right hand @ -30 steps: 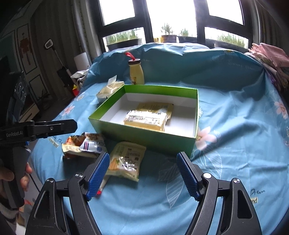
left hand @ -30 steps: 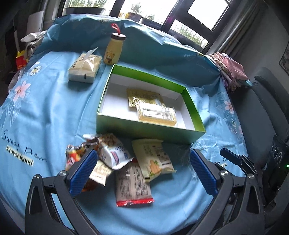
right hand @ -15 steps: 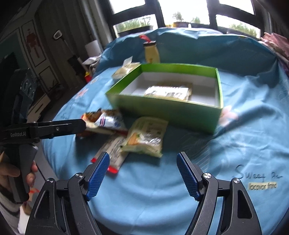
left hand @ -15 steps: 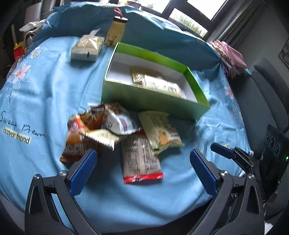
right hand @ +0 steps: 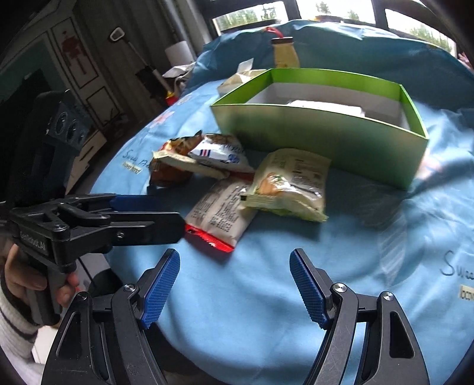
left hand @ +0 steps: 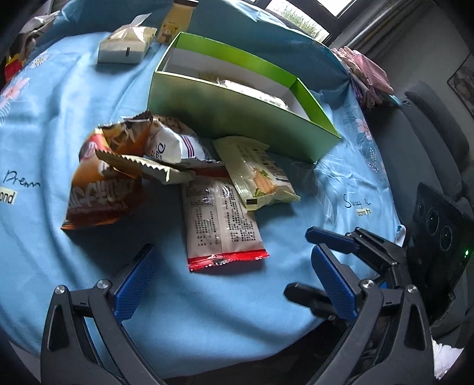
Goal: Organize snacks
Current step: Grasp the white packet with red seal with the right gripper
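A green box (left hand: 237,115) (right hand: 320,142) with a white inside holds a few snack packs. In front of it lies a pile of snacks: a red-edged pack (left hand: 220,220) (right hand: 220,213), a pale green pack (left hand: 254,174) (right hand: 288,185), a white pack (left hand: 174,145) (right hand: 219,152) and an orange bag (left hand: 103,195) (right hand: 170,171). My left gripper (left hand: 234,285) is open and empty, just short of the red-edged pack. My right gripper (right hand: 234,284) is open and empty, a little back from the pale green pack. The left gripper's fingers (right hand: 142,219) show at the left of the right wrist view.
A tissue pack (left hand: 126,47) and a yellow bottle (left hand: 174,23) (right hand: 284,54) stand behind the box. The blue flowered cloth (left hand: 59,97) covers the round table. A grey chair (left hand: 438,142) stands at the right, folded pink cloth (left hand: 367,74) at the table's far right edge.
Both grippers have moved down and closer to the snack pile, which looks larger now. Both stay open and empty.
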Demonstrator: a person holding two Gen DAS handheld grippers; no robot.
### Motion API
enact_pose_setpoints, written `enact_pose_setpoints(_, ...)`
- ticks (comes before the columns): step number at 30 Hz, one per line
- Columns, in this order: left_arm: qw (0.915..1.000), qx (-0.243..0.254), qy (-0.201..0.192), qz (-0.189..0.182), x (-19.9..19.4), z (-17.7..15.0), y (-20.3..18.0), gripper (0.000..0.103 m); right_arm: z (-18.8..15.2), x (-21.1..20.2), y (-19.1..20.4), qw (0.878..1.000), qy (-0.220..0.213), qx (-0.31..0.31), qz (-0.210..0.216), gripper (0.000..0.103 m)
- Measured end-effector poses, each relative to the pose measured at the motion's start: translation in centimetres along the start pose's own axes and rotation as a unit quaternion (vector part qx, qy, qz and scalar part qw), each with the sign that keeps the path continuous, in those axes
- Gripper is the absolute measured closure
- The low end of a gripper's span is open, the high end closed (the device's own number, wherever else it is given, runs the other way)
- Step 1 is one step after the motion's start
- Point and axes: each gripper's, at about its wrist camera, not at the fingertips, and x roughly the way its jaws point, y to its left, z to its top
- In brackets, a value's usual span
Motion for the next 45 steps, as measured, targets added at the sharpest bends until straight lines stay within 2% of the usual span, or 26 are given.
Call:
enact_pose_setpoints(11, 0.9998, 0.0, -0.017, -0.002, 1.4, 0.7, 0.9, 0.002, 0.1, 2.7, 0.6, 1.0, 0.005, -0.019, 0.016, 0.026)
enact_pose_setpoints(17, 0.9997, 0.001, -0.024, -0.005, 1.9, 1.2, 1.5, 0.015, 1.0, 3.8, 1.0, 0.999, 0.004, -0.034, 0.017, 0.026)
enact_pose_setpoints(19, 0.9997, 0.002, -0.024, -0.008, 1.9, 1.3, 1.6, 0.025, 1.1, 4.1, 1.2, 0.999, 0.0, -0.042, 0.016, 0.028)
enact_pose_setpoints(20, 0.9997, 0.004, -0.023, -0.009, 2.0, 1.3, 1.6, 0.03, 1.2, 4.3, 1.3, 0.999, -0.001, -0.045, 0.015, 0.033)
enact_pose_setpoints(21, 0.9997, 0.006, -0.021, -0.011, 2.1, 1.4, 1.6, 0.041, 1.3, 4.5, 1.3, 0.999, -0.002, -0.046, 0.014, 0.036)
enact_pose_setpoints(22, 0.9997, 0.007, -0.019, -0.01, 2.3, 1.4, 1.6, 0.044, 1.4, 4.6, 1.3, 0.999, -0.003, -0.047, 0.013, 0.039)
enact_pose_setpoints(26, 0.9997, 0.007, -0.02, -0.015, 2.3, 1.4, 1.8, 0.045, 1.7, 4.9, 0.9, 0.999, -0.008, -0.042, 0.008, 0.046)
enact_pose_setpoints(29, 0.9998, 0.004, -0.019, -0.006, 2.3, 1.4, 2.2, 0.057, 1.8, 4.9, 0.7, 0.999, -0.009, -0.041, 0.004, 0.055)
enact_pose_setpoints(31, 0.9998, 0.0, -0.022, 0.0, 2.1, 1.3, 2.5, 0.073, 1.8, 4.9, 0.4, 0.999, -0.01, -0.036, 0.006, 0.057)
enact_pose_setpoints(32, 0.9998, -0.005, -0.021, 0.004, 2.1, 1.3, 2.9, 0.075, 1.7, 4.9, 0.3, 0.999, -0.01, -0.036, 0.005, 0.059)
enact_pose_setpoints(35, 0.9996, -0.017, -0.023, -0.006, 1.9, 1.1, 3.3, 0.076, 1.7, 4.6, 0.0, 0.999, -0.015, -0.029, 0.003, 0.066)
enact_pose_setpoints(45, 0.9996, -0.014, -0.022, -0.005, 0.5, -0.3, 2.4, 0.076, 0.5, 3.5, 0.4, 1.0, -0.022, -0.011, 0.014, 0.068)
